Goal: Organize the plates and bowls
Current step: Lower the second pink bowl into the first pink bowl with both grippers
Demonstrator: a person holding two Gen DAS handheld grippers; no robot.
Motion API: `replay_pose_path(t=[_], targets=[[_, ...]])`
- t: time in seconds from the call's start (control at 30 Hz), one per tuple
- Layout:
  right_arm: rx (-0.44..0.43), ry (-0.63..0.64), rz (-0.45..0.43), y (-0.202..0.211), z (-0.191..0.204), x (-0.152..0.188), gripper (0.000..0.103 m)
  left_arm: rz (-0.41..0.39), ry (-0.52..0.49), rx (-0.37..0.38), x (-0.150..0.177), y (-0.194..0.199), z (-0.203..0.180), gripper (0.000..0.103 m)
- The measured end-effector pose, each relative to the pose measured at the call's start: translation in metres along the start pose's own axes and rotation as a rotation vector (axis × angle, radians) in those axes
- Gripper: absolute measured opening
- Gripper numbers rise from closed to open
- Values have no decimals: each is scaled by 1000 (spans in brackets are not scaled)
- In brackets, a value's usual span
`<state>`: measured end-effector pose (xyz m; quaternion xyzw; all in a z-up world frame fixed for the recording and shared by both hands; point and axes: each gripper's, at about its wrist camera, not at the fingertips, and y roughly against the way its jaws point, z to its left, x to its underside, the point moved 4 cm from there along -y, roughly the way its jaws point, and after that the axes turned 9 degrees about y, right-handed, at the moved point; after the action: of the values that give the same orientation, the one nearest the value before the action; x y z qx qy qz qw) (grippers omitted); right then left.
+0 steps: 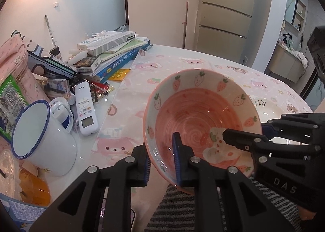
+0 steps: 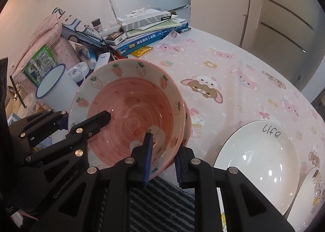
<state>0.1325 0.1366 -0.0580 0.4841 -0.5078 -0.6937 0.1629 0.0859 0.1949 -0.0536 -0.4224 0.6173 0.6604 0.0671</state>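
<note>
One enamel mug (image 1: 43, 136) stood at the left of the tabletop (image 2: 233, 73). Two tongs, left (image 1: 162, 156) and right (image 2: 163, 156), each clamped one rim of one strawberry bowl (image 2: 130, 108), held tilted above the near edge. One "life" plate (image 2: 258, 163) lay right.

Left gripper (image 1: 162, 160) clamps the near rim of the strawberry bowl (image 1: 195, 114), one pad inside, one outside, angled steeply down. Right gripper (image 2: 162, 158) pinches the rim on the opposite side the same way, pointing down steeper. Both are tight on the tilted bowl between them.
</note>
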Motion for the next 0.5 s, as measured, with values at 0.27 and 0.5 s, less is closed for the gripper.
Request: replay_pose_path(t=[0.27, 0.5], targets=[[-51, -93, -39, 3, -16, -3, 21, 0, 76, 33, -6, -4, 11, 20], [-22, -110, -54, 5, -18, -3, 18, -2, 60, 29, -7, -2, 13, 8]])
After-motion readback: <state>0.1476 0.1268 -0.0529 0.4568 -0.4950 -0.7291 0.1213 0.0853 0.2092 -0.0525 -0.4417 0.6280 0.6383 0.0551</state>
